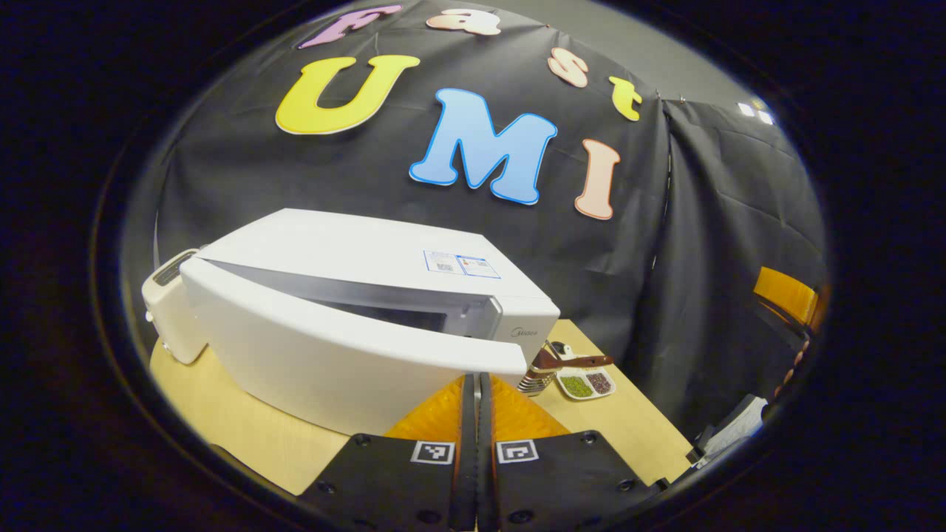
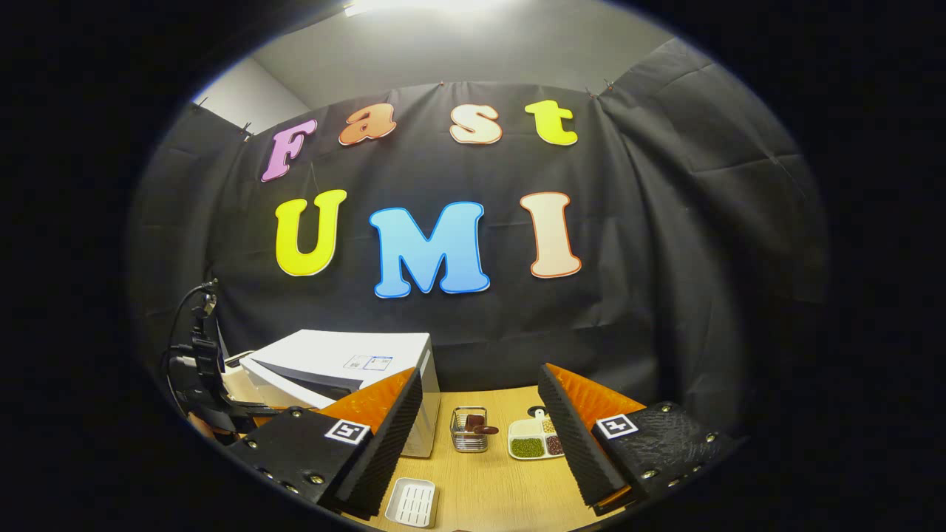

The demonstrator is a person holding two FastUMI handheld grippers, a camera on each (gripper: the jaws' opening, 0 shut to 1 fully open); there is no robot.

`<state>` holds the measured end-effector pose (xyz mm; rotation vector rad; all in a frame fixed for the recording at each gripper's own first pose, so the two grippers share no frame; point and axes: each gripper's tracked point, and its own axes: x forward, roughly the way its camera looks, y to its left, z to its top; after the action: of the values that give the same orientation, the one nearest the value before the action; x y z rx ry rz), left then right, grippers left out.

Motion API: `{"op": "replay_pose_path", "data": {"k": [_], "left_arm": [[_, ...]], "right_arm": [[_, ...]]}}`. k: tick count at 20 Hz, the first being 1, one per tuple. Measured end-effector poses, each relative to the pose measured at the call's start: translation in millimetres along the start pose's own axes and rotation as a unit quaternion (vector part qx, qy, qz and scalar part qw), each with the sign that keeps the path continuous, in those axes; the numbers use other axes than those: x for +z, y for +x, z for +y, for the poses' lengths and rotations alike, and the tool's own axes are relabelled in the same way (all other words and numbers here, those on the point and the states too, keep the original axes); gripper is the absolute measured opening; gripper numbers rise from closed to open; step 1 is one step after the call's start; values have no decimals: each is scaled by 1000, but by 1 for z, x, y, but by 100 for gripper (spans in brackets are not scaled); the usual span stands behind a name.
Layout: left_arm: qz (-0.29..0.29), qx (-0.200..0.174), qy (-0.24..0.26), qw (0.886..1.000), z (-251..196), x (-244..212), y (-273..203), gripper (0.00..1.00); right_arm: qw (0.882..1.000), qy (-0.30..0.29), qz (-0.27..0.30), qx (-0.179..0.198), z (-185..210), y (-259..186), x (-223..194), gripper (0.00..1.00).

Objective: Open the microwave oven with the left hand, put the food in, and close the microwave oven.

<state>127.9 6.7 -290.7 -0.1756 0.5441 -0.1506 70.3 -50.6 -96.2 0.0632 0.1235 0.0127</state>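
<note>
Microwave oven, white, on wooden table; door partly ajar. Left gripper: fingers pressed together, holding nothing. Right gripper: fingers spread wide, empty.

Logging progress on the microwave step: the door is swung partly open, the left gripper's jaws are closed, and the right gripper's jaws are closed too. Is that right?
Not quite. The right gripper has its jaws spread wide apart, holding nothing, as the right gripper view shows. The rest holds: the microwave door stands partly open and the left gripper has its jaws closed.
</note>
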Motion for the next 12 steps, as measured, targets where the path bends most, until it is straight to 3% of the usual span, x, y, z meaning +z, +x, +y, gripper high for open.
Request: {"op": "replay_pose_path", "data": {"k": [12], "left_arm": [[-3,10,-15,1000,9,20,55,7]], "right_arm": [[1000,8,14,-15,-8,13,-7,95]]}}
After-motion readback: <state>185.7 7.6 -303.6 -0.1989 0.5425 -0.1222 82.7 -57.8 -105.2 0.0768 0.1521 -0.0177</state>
